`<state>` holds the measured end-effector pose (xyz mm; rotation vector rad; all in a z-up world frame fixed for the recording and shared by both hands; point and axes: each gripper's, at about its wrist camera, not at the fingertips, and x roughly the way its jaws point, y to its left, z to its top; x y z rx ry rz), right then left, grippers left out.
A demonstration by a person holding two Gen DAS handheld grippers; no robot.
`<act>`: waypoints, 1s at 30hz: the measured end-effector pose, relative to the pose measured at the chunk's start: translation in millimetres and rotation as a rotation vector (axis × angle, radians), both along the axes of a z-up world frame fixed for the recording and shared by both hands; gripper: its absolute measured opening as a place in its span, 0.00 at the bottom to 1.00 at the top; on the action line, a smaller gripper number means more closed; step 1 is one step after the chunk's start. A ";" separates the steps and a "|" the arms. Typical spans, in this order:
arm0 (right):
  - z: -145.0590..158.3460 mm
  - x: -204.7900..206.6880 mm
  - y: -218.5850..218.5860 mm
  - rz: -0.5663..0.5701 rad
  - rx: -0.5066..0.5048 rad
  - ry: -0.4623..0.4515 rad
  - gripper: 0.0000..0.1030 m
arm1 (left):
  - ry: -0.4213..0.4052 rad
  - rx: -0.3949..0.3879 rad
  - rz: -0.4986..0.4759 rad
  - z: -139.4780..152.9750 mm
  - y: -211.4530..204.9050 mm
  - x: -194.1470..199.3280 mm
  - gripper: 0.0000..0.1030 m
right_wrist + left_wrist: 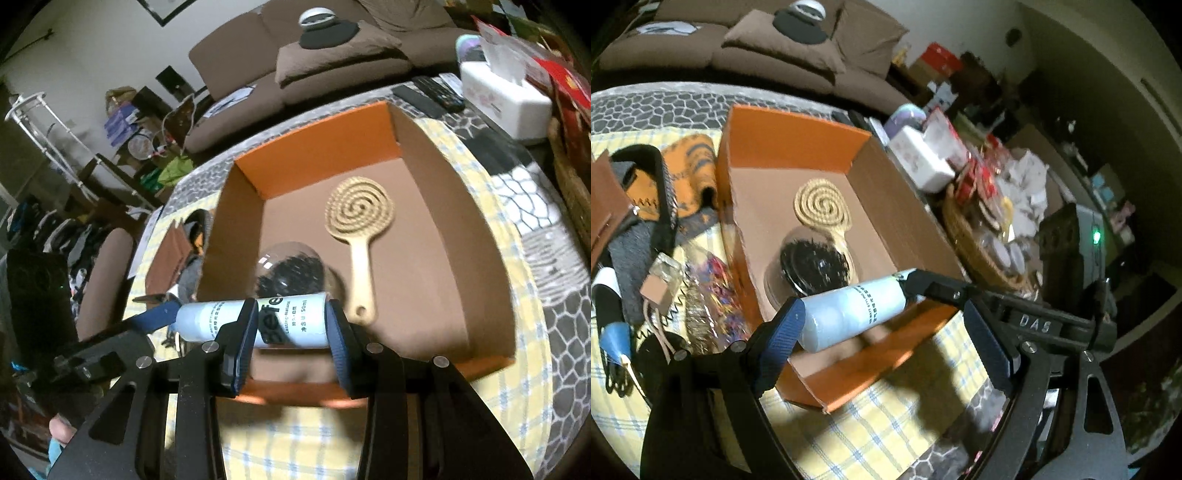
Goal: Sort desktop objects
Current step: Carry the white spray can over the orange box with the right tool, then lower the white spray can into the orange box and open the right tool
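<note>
Only the left wrist view shows the clutter at nine o'clock on the bench (pixel 882 435): a brown leather piece (pixel 605 206) and an orange patterned cloth (pixel 689 173). The left claw (pixel 897 325) stands released, one pad beside the white tube (pixel 849 312). Only the right wrist view shows the right claw (pixel 291 343) clenched on that tube (pixel 284 325) over the orange box (pixel 314 155). Inside lie one spiral brush (pixel 356 218) at one o'clock and one black brush (pixel 291 273).

Right tongs (pixel 291 339) clamp tube (pixel 258 325), apparently over box (pixel 480 236).
</note>
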<state>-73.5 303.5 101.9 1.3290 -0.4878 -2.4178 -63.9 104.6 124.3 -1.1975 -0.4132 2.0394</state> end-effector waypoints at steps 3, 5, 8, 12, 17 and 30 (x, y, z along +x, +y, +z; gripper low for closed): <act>-6.7 0.0 4.5 0.006 0.010 -0.024 0.38 | -0.006 -0.040 -0.015 -6.1 8.4 5.7 0.83; -13.2 -0.5 4.8 0.013 0.020 -0.047 0.38 | -0.016 -0.072 -0.022 -10.8 12.8 7.1 0.83; -22.2 -2.4 0.2 0.031 0.057 -0.079 0.38 | 0.001 -0.116 -0.036 -11.1 18.4 11.3 0.83; -21.2 -1.7 -7.7 0.056 0.116 -0.077 0.38 | 0.019 -0.177 -0.045 -9.8 23.4 16.8 0.83; -22.3 -1.9 -11.1 0.072 0.138 -0.079 0.38 | -0.003 -0.162 -0.051 -10.1 20.4 12.0 0.83; -10.8 -3.3 -21.7 0.083 0.123 -0.021 0.38 | -0.024 -0.105 -0.021 1.6 -0.3 3.2 0.83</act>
